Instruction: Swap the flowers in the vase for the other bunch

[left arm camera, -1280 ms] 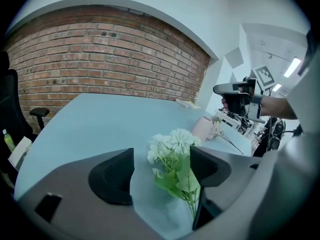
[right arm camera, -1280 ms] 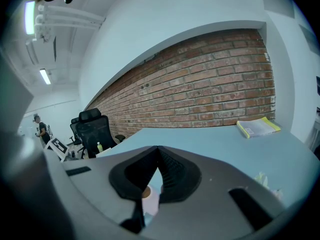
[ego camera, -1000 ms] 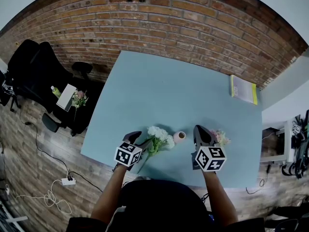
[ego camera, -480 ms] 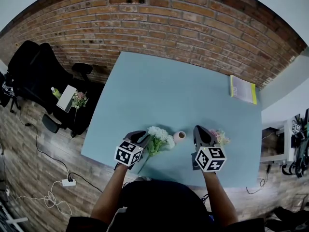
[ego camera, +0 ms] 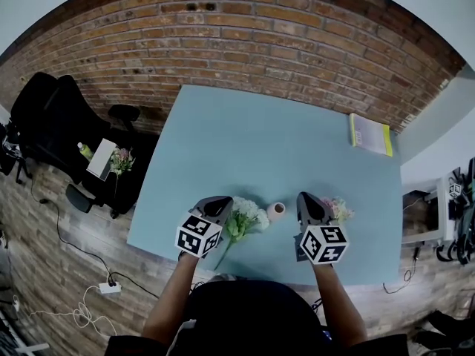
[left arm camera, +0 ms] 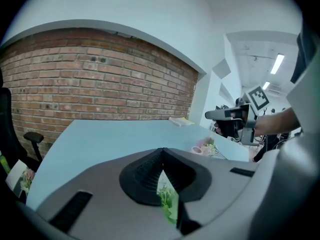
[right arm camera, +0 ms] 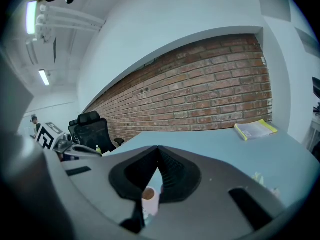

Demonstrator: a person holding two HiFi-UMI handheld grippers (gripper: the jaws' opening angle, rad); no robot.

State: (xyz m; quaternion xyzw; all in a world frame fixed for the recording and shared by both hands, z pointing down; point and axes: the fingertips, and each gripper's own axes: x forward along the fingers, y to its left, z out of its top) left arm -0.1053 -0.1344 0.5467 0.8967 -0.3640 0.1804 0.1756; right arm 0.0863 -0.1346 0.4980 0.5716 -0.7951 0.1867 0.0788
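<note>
Blue tbl (ego camera: pixel 267 147), white bunch (ego camera: pixel 249 211) stems hid by left hand-held gripper (ego camera: pixel 221 202)

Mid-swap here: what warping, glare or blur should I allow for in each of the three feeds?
Head view: heavy fisheye bows the red brick wall and light-blue table; light even, white-flowered bunch and small pink vase sharp. Left gripper view: dark corners, the bunch's green stems at the jaws are soft. Right gripper view: ceiling strip lights flare top left; the vase is blurred.
</note>
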